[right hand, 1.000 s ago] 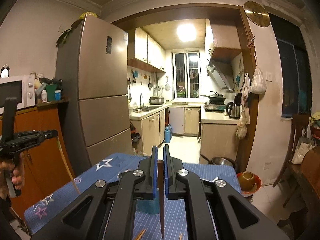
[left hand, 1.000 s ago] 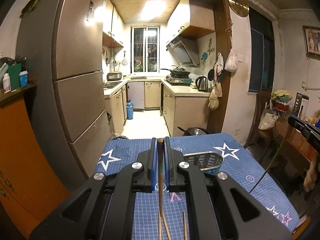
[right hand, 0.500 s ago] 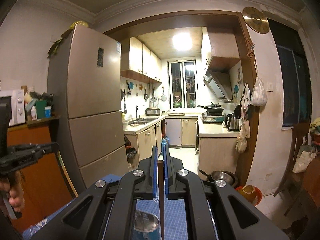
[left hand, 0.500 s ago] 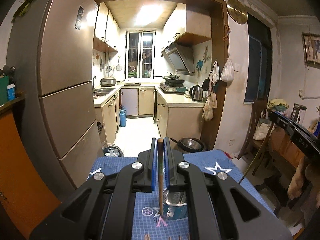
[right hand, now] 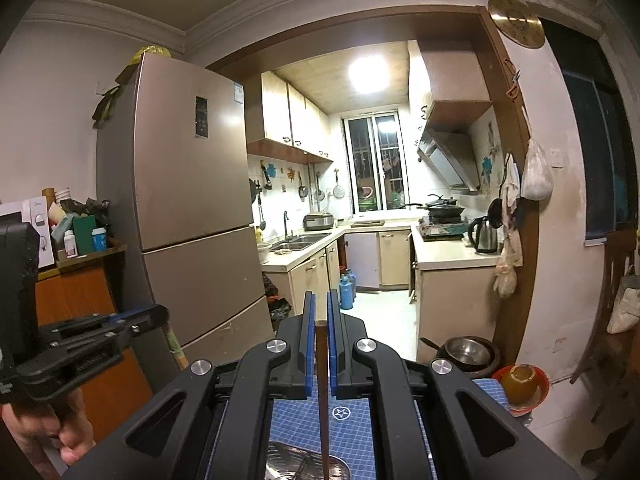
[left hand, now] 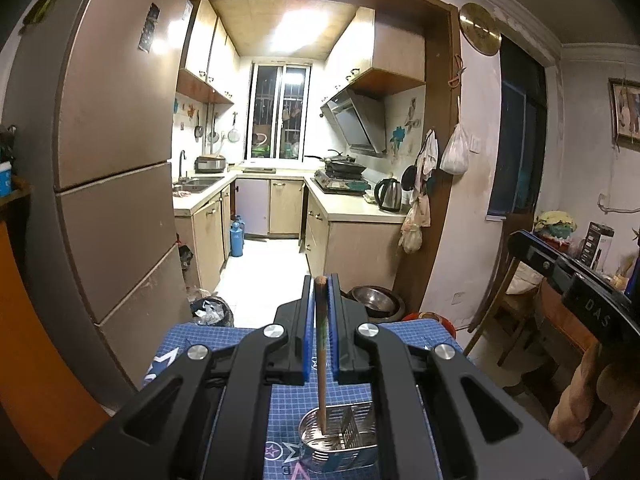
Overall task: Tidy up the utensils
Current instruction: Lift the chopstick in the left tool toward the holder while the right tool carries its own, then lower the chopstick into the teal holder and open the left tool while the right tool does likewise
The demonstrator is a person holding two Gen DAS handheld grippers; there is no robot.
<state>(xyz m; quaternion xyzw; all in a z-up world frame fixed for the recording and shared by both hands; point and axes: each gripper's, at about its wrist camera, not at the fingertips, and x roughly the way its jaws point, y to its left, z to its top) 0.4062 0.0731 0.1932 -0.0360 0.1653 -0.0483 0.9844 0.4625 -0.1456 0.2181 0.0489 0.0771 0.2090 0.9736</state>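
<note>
My left gripper (left hand: 320, 292) is shut on a brown wooden chopstick (left hand: 321, 368) that hangs down, its lower tip inside a metal utensil holder (left hand: 340, 440) on the blue star-patterned table (left hand: 192, 340). My right gripper (right hand: 320, 312) is shut on a second, darker chopstick (right hand: 323, 408), which hangs over the same holder (right hand: 288, 464) at the bottom edge of the right wrist view. In the left wrist view the other gripper's body (left hand: 576, 284) shows at the right; in the right wrist view the other gripper (right hand: 80, 340) shows at the left, held by a hand (right hand: 60, 432).
A tall fridge (left hand: 100, 184) stands left of the table beside an orange cabinet (left hand: 36, 352). Beyond the table's far edge the kitchen floor holds metal basins (left hand: 376, 300) and a bin (left hand: 210, 312). A wooden chair (left hand: 516, 308) and a cluttered side table stand right.
Both grippers have risen and moved forward over the table with their chopsticks. The utensil holder has shifted from ahead to directly under the hanging chopsticks, and the loose chopsticks on the table have left view.
</note>
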